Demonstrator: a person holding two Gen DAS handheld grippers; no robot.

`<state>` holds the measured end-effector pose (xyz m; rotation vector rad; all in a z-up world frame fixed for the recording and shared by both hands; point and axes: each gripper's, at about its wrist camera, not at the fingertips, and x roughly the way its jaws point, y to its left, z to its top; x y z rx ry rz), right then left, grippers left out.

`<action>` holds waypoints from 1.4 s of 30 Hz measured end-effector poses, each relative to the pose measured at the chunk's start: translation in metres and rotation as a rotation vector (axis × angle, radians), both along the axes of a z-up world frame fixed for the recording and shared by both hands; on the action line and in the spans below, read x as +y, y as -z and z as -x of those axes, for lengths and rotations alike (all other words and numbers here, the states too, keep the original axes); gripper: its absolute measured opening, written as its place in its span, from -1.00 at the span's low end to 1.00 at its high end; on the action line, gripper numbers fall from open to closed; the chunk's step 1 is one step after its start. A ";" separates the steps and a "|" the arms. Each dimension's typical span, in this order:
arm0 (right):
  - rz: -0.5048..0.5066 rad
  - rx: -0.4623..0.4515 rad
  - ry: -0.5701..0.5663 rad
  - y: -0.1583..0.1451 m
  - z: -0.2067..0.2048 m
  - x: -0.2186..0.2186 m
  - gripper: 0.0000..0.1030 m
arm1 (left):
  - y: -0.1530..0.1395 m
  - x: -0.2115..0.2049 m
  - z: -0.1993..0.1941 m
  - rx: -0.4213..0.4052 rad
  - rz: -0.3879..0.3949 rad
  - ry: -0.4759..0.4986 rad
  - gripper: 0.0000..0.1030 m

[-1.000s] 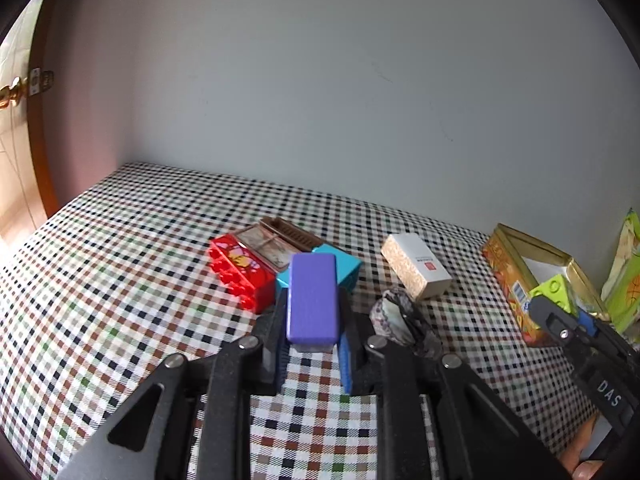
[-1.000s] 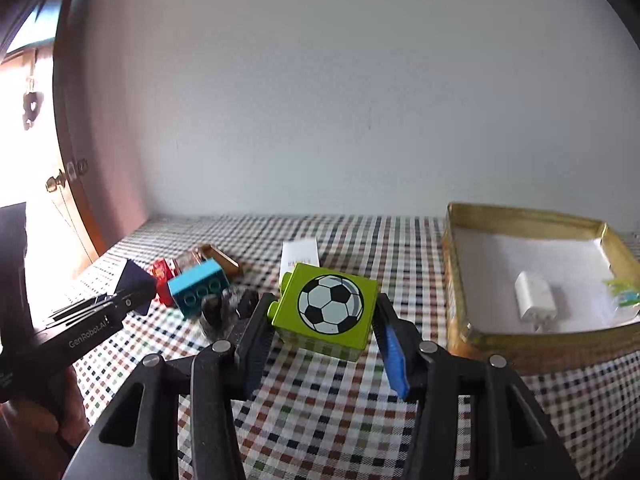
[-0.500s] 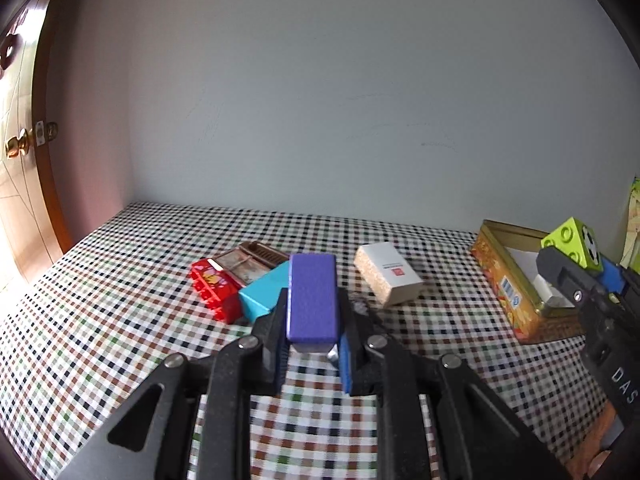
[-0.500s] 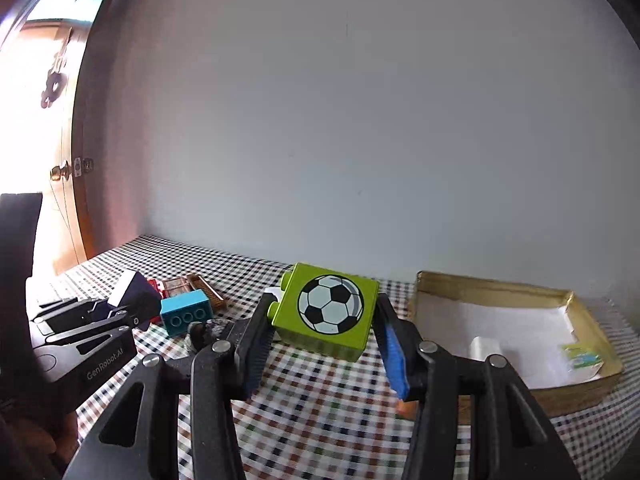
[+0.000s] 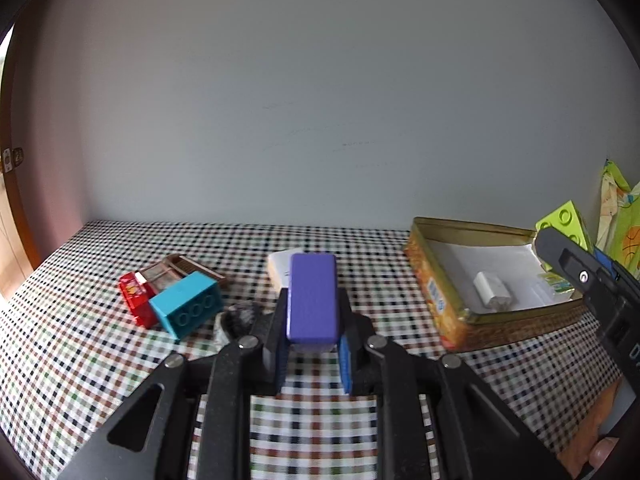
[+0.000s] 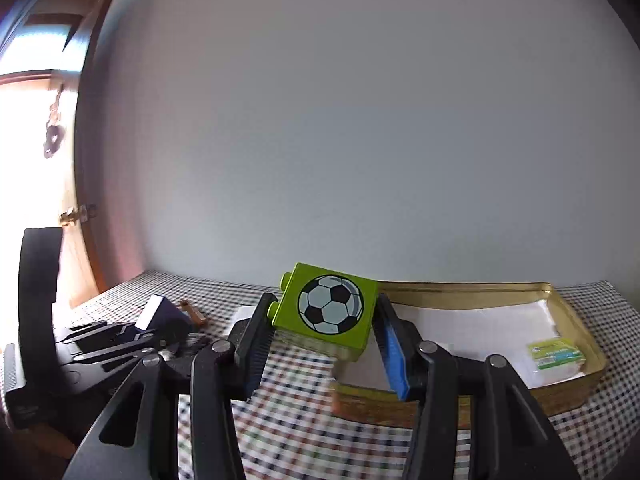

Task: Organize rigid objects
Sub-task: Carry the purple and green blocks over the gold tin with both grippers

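Checkered tabletop (image 5: pixel 80 360) against a pale wall. Left gripper (image 5: pixel 312 354) clamps a purple block (image 5: pixel 312 298) left of the gold tin (image 5: pixel 444 308); right gripper (image 6: pixel 320 344) clamps a green football block (image 6: pixel 328 308) above the tin's near-left corner.

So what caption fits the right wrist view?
Right gripper carrying a green soccer-ball toy brick toward the open gold tin.

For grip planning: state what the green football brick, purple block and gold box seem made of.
Green football brick: moulded plastic, slightly glossy, with studs and a printed ball.
Purple block: smooth matte, rounded edges; painted wood or plastic, unclear.
Gold box: probably tin, with shiny gold walls and a printed outside.
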<state>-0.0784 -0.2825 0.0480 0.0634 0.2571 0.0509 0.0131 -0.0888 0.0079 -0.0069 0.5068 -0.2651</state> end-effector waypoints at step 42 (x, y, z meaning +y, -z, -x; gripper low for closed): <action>0.068 0.075 0.470 0.003 -0.013 -0.176 0.00 | -0.010 -0.200 -0.011 -0.005 -0.037 0.226 -0.66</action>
